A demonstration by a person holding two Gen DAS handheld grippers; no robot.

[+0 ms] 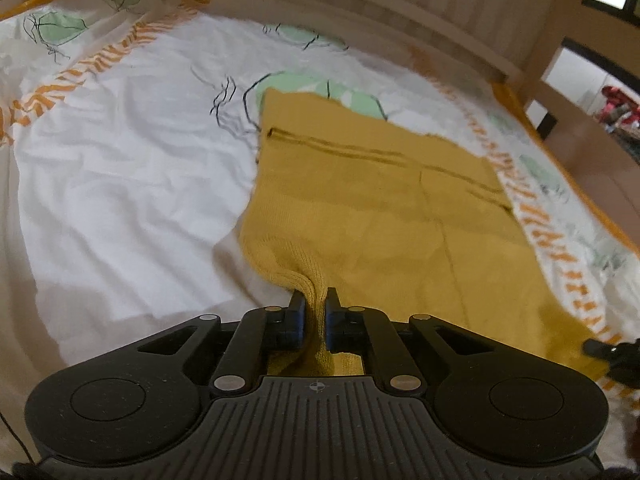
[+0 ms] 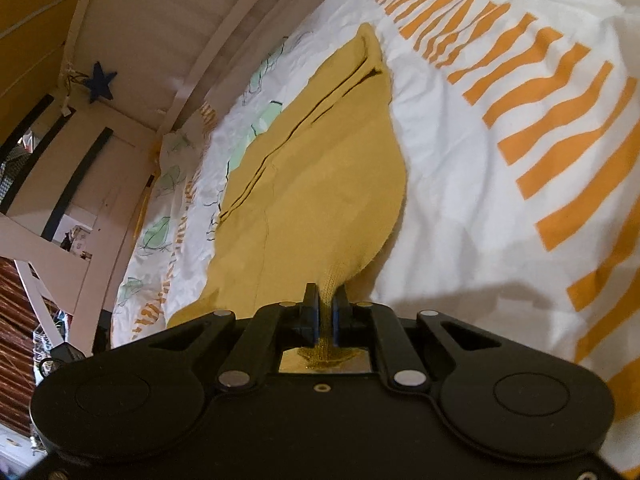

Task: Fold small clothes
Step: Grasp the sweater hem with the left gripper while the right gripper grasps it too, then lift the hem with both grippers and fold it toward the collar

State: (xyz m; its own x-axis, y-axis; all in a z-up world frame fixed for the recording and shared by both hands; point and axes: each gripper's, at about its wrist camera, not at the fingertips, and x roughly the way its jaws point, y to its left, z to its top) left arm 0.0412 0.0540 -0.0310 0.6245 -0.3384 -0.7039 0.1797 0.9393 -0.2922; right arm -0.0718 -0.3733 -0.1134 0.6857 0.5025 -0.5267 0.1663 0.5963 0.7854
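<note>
A mustard-yellow knitted garment [image 1: 372,208] lies spread on a white bedcover with orange stripes and green leaf prints. My left gripper [image 1: 315,300] is shut on the garment's near left corner, whose ribbed hem bunches up between the fingers. In the right wrist view the same yellow garment [image 2: 320,184] stretches away from me, and my right gripper [image 2: 326,300] is shut on its near right corner, with a fold of knit pinched between the blue pads. The right gripper's tip [image 1: 600,347] shows at the right edge of the left wrist view.
The bedcover [image 1: 132,168] is wrinkled and spreads wide to the left of the garment. A pale wooden bed rail [image 1: 360,4] runs along the far side. A dark blue star [image 2: 100,82] hangs on the frame, and cluttered shelves [image 2: 24,320] stand past the bed's end.
</note>
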